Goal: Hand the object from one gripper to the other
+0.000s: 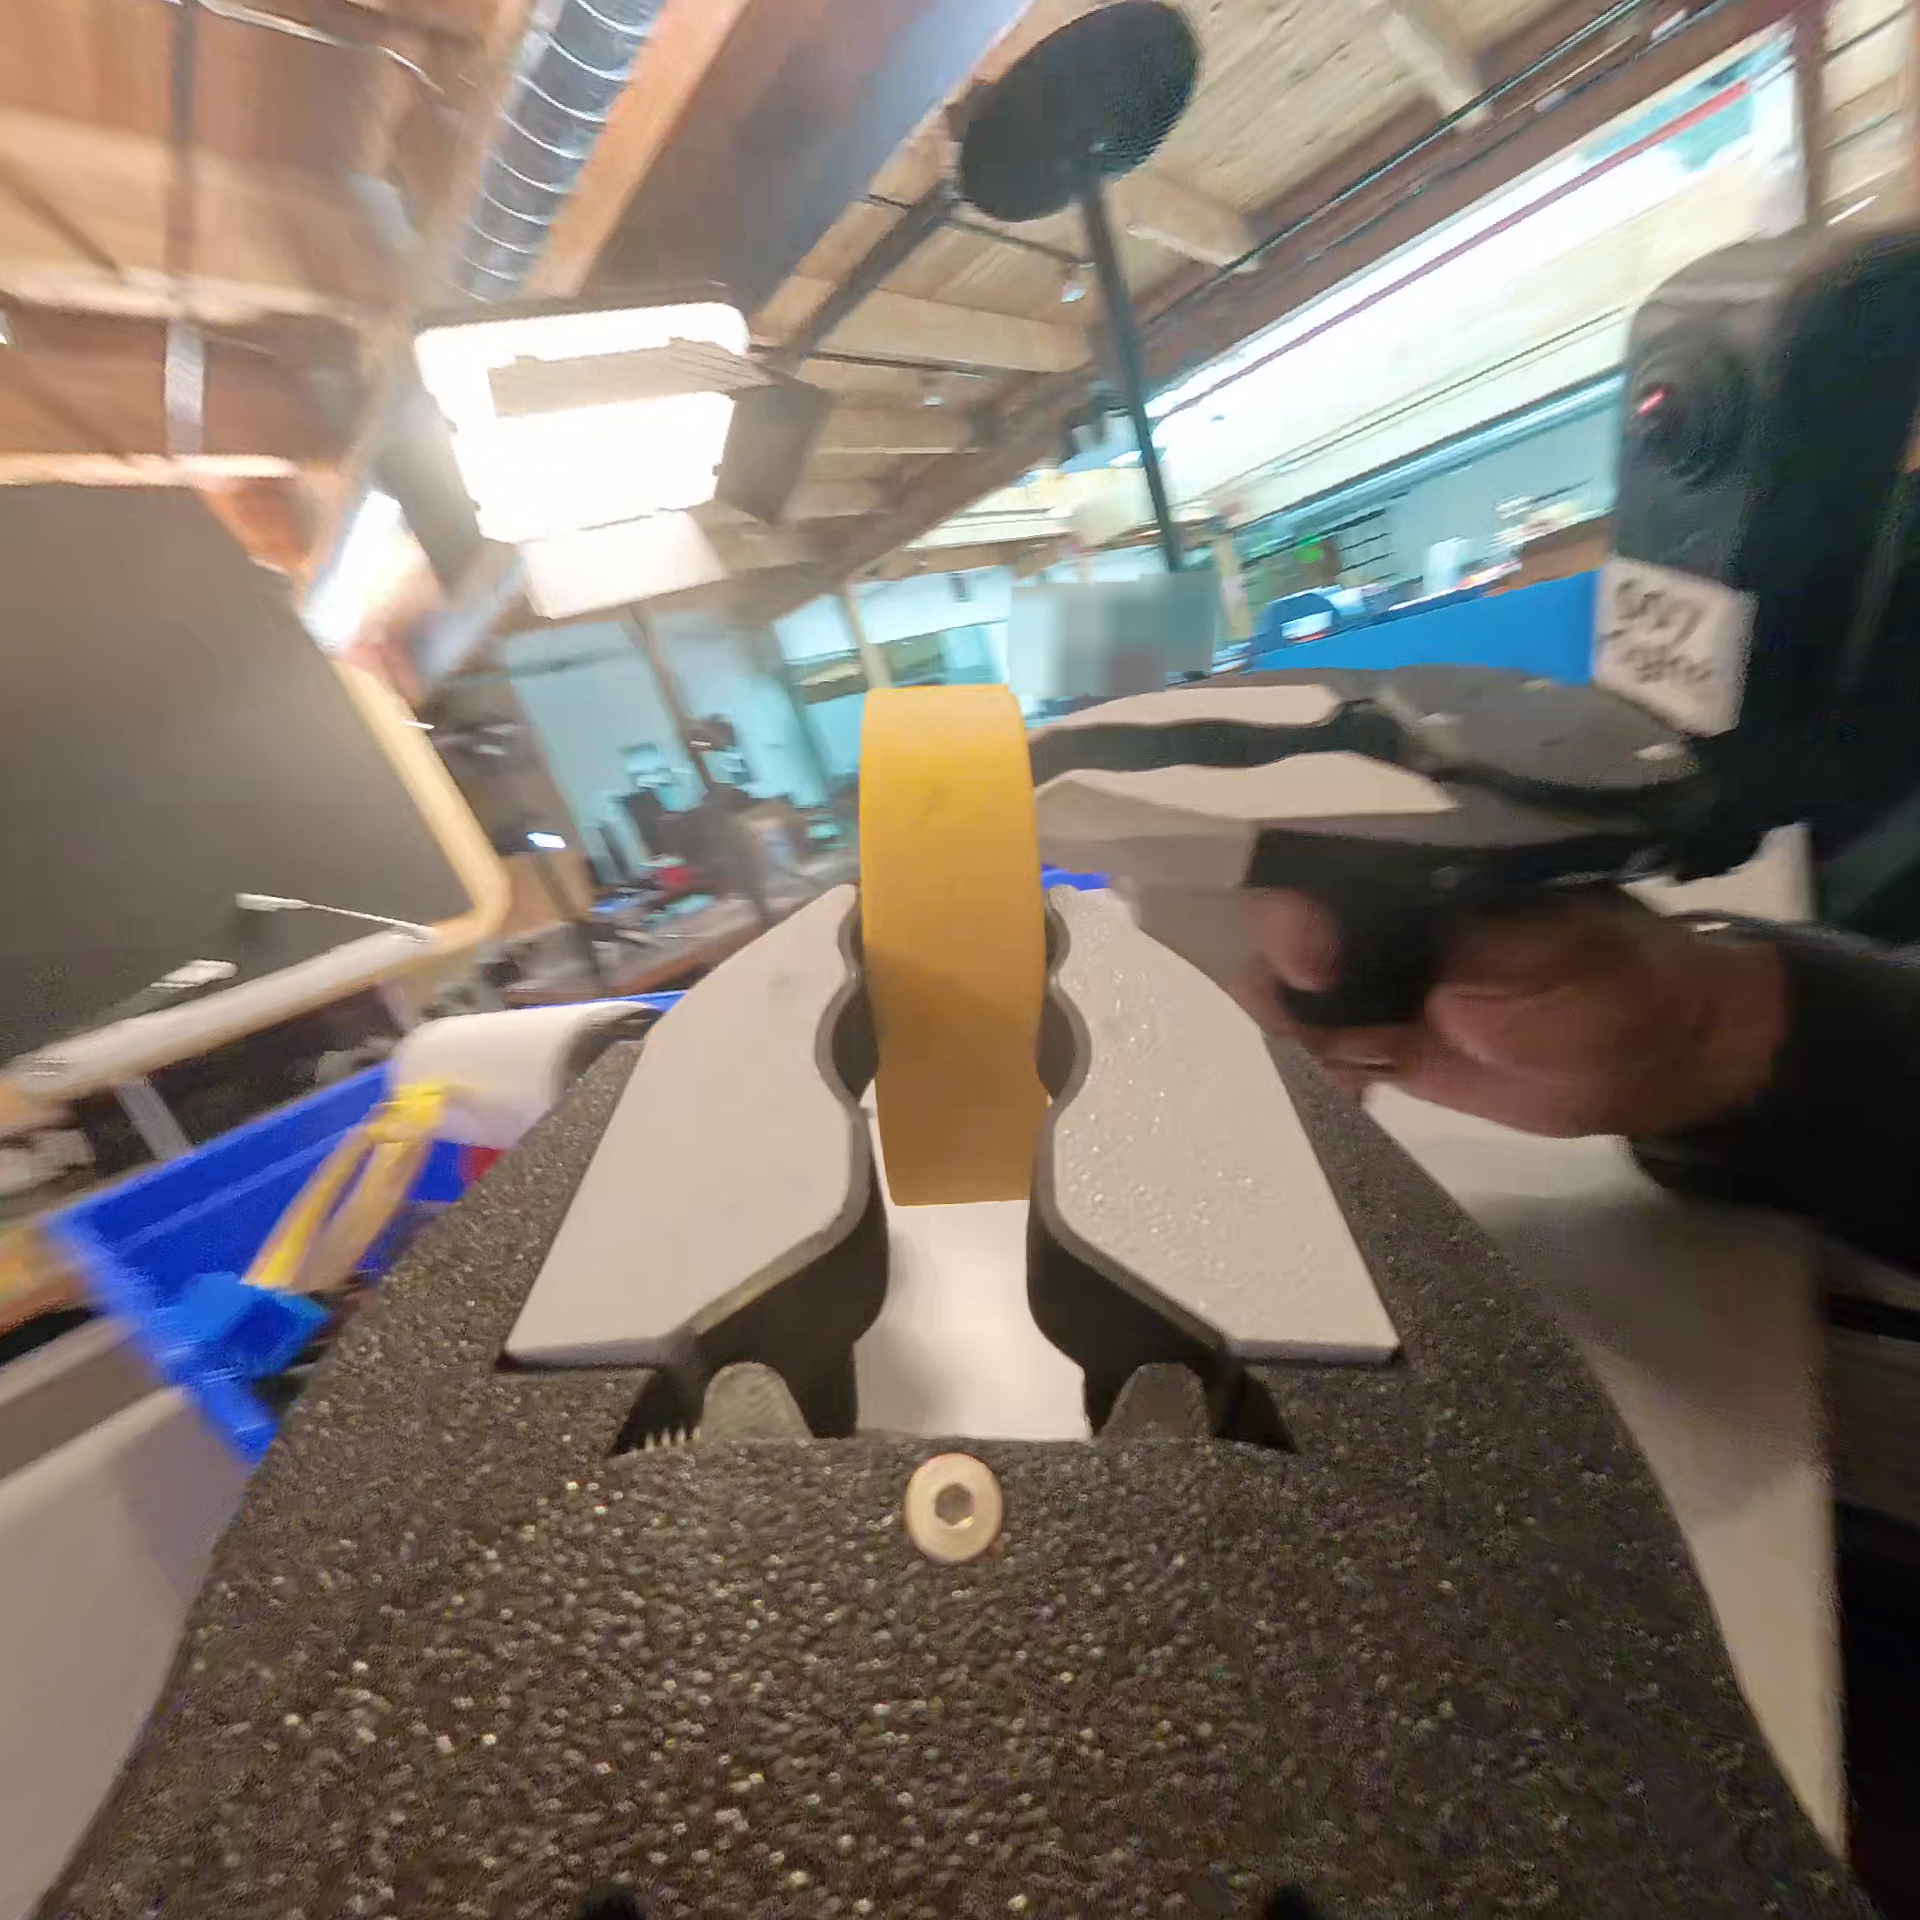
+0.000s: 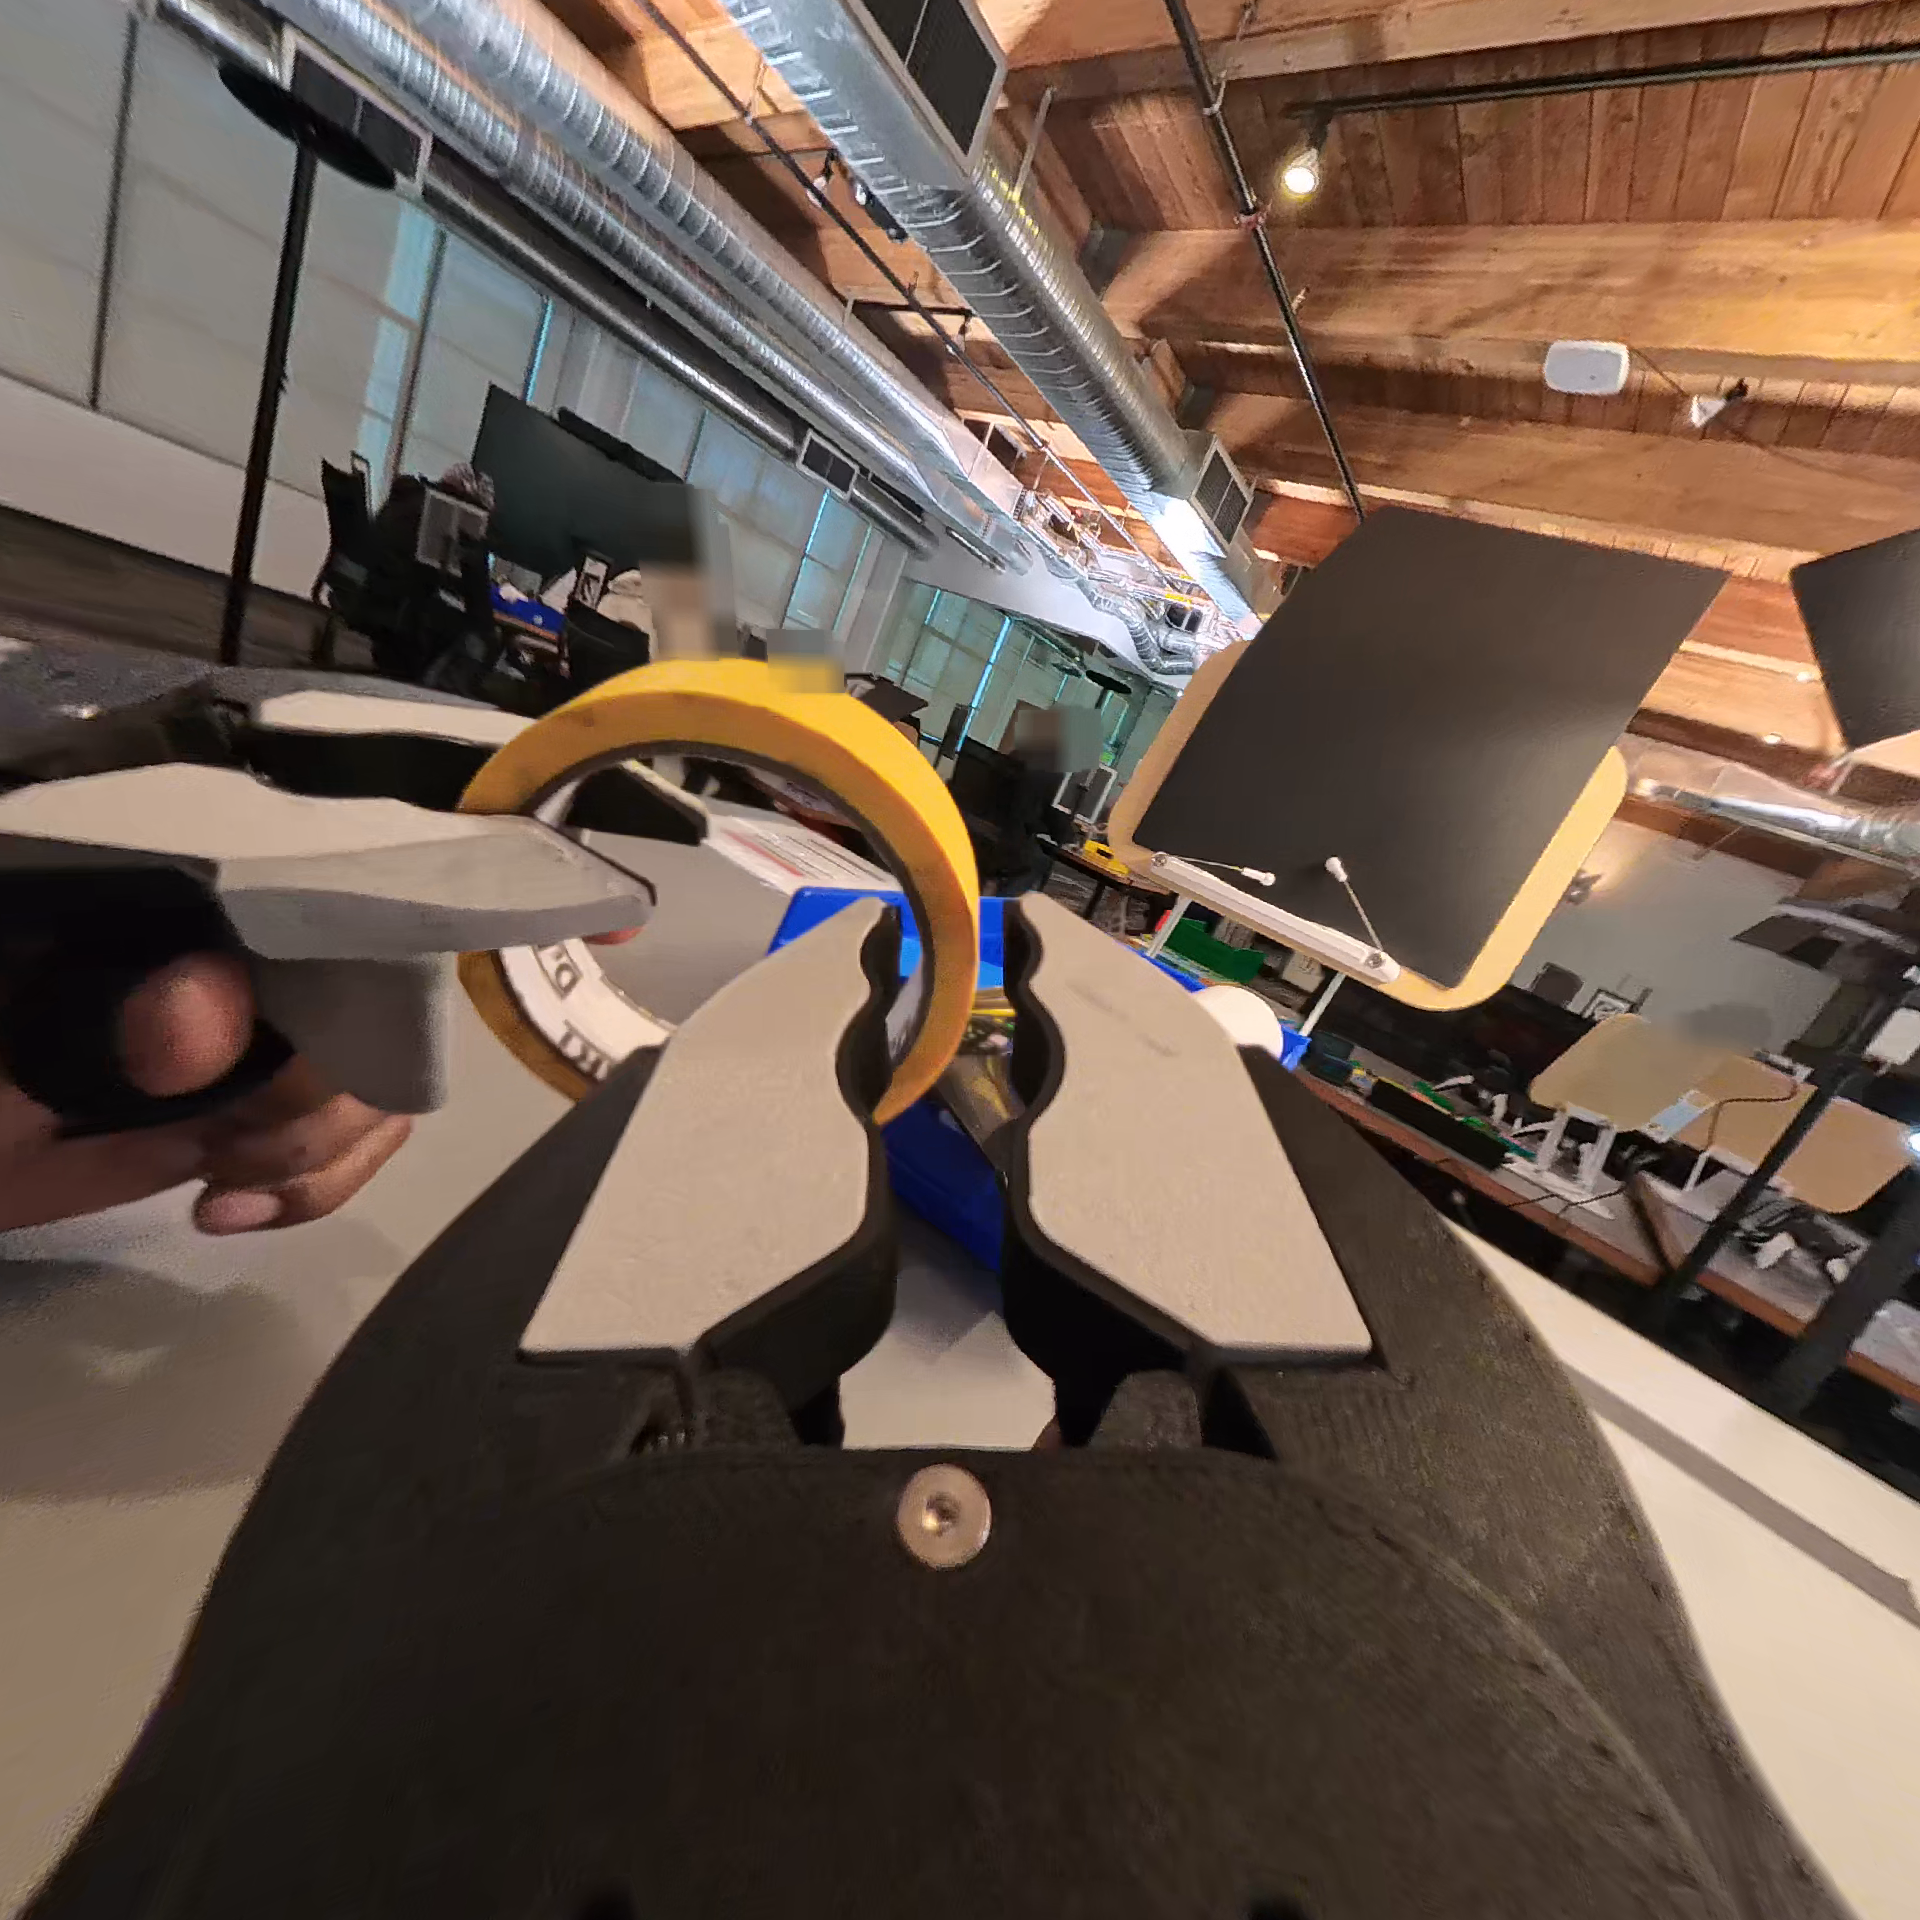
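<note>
While the tape (image 1: 951, 935) stands clamped in the left gripper (image 1: 951, 940), the right gripper (image 2: 943, 920) straddles the tape's far rim, jaws parted, not yet pinching. Mid-handover: right must close before left releases.

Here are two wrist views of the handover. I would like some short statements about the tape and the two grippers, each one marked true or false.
1. The left gripper is clamped on a yellow tape roll. True.
2. The roll lies flat on the table. False: it is held up in the air, standing on edge between the left gripper's fingers.
3. The right gripper is fully closed with nothing between its fingers. False: its fingers stand apart, with the wall of the roll between them.
4. A blue bin shows behind the right gripper's fingers. True.
</note>
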The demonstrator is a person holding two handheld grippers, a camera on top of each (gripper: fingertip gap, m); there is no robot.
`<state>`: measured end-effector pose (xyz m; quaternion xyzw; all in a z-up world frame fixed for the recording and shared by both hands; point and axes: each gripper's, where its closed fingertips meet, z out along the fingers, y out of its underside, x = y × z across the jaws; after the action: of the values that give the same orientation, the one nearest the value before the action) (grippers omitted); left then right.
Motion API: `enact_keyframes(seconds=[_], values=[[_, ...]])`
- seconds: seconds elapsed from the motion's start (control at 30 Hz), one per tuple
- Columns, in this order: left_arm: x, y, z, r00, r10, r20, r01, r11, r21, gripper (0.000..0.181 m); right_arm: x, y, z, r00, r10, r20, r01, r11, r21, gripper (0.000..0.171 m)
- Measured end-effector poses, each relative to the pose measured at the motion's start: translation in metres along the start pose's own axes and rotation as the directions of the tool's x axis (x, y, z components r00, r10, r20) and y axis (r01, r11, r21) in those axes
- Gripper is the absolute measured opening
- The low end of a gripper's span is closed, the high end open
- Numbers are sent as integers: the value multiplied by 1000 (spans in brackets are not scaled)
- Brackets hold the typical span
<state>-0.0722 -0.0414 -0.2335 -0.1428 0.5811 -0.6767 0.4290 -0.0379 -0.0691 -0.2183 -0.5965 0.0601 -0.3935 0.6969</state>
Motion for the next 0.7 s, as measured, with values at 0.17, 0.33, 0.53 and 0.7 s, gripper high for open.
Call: enact_keyframes(seconds=[0.17,0.33,0.53,0.7], values=[[-32,7,-3,879,370,301,-341,929,-146,30,4,1,-9,969,238,63,-240,971,23,26],[-23,8,4,597,734,322,-667,678,-309,30,-6,5,-13,808,543,227,-553,833,-22,34],[3,-4,13,507,805,307,-782,580,-228,29,-16,3,-18,414,810,415,-842,514,-162,38],[1,2,17,556,785,274,-756,614,-226,29,-19,-11,-25,300,806,510,-880,440,-179,36]])
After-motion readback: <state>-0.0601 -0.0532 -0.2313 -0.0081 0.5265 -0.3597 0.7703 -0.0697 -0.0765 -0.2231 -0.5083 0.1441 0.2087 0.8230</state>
